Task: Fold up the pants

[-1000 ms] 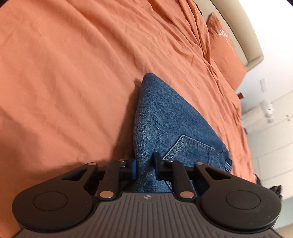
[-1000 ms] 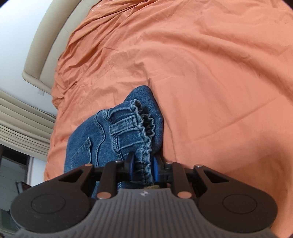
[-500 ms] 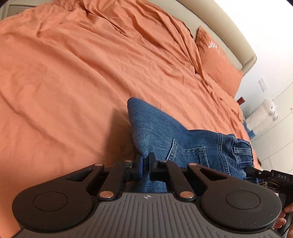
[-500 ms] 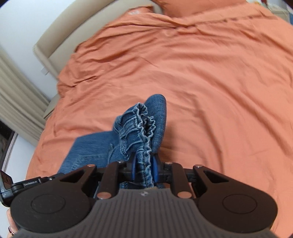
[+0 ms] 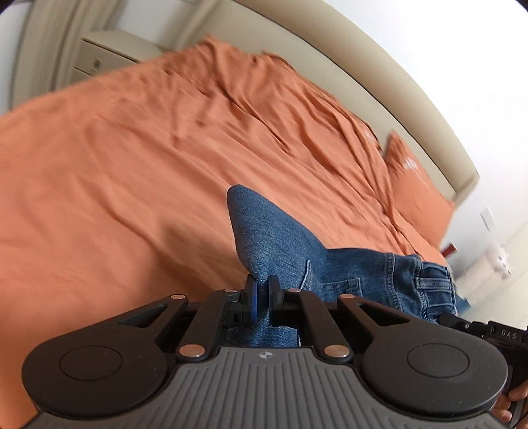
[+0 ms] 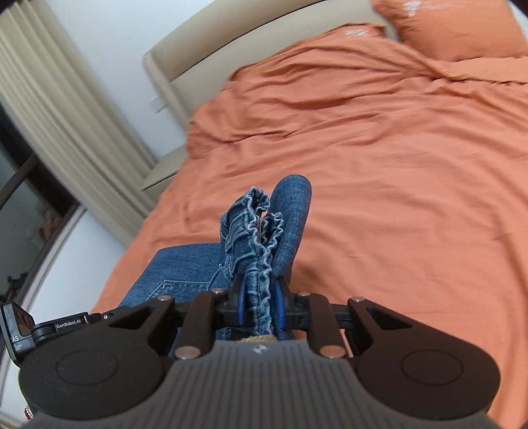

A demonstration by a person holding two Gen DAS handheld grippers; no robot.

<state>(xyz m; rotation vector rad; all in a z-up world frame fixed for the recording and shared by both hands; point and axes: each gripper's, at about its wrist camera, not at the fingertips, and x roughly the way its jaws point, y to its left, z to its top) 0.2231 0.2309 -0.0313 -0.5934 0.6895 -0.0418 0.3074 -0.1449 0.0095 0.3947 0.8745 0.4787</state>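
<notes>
Blue denim pants (image 5: 290, 250) hang lifted above an orange bedspread (image 5: 132, 171). My left gripper (image 5: 262, 290) is shut on a plain denim edge, and the fabric rises in a point just beyond its fingers. The cloth stretches right toward the back pocket and waistband. In the right wrist view my right gripper (image 6: 259, 297) is shut on the bunched, frilled waistband of the pants (image 6: 264, 231), which stands up in a fold past the jaws. The rest of the pants droops down to the left. The other gripper's body shows at each view's lower edge.
The orange bedspread (image 6: 396, 171) covers a wide bed with a beige headboard (image 5: 379, 85) and orange pillows (image 6: 455, 26). A white nightstand (image 5: 105, 49) stands beyond the bed. Curtains and a dark window (image 6: 29, 184) are on the left of the right wrist view.
Both grippers have risen with the pants, so the bed looks farther off and the headboard and walls have come into view. The left jaws closed tighter on the denim edge.
</notes>
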